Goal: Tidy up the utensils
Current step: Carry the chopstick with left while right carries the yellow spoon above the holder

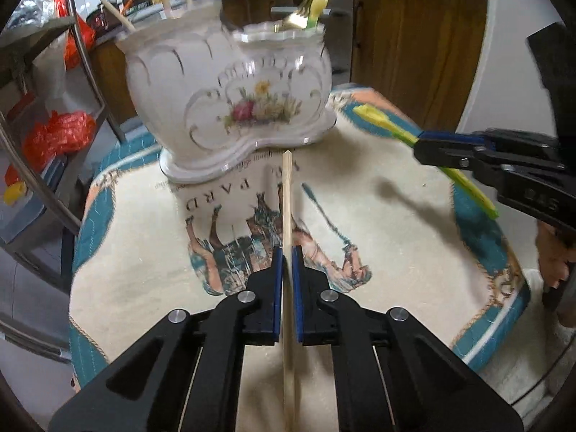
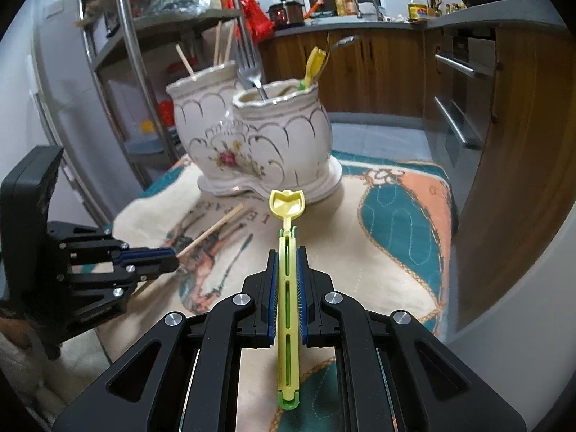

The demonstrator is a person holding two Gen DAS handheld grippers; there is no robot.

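Note:
A white floral ceramic utensil holder [image 1: 230,100] with two compartments stands at the far side of the mat; it also shows in the right wrist view [image 2: 252,144]. Its left compartment holds wooden chopsticks [image 2: 221,45], its right one a metal fork [image 2: 250,72] and yellow-green plastic utensils [image 2: 313,64]. My left gripper [image 1: 287,255] is shut on a wooden chopstick [image 1: 287,194] pointing at the holder's base. My right gripper [image 2: 288,259] is shut on a yellow plastic spoon [image 2: 288,208], held above the mat, right of the holder; the spoon also shows in the left wrist view [image 1: 381,118].
A printed cloth mat [image 1: 396,216] with a teal border covers the small table. A metal rack [image 2: 126,54] with bags stands at the left. Wooden kitchen cabinets [image 2: 378,72] and an oven [image 2: 460,108] lie behind and to the right.

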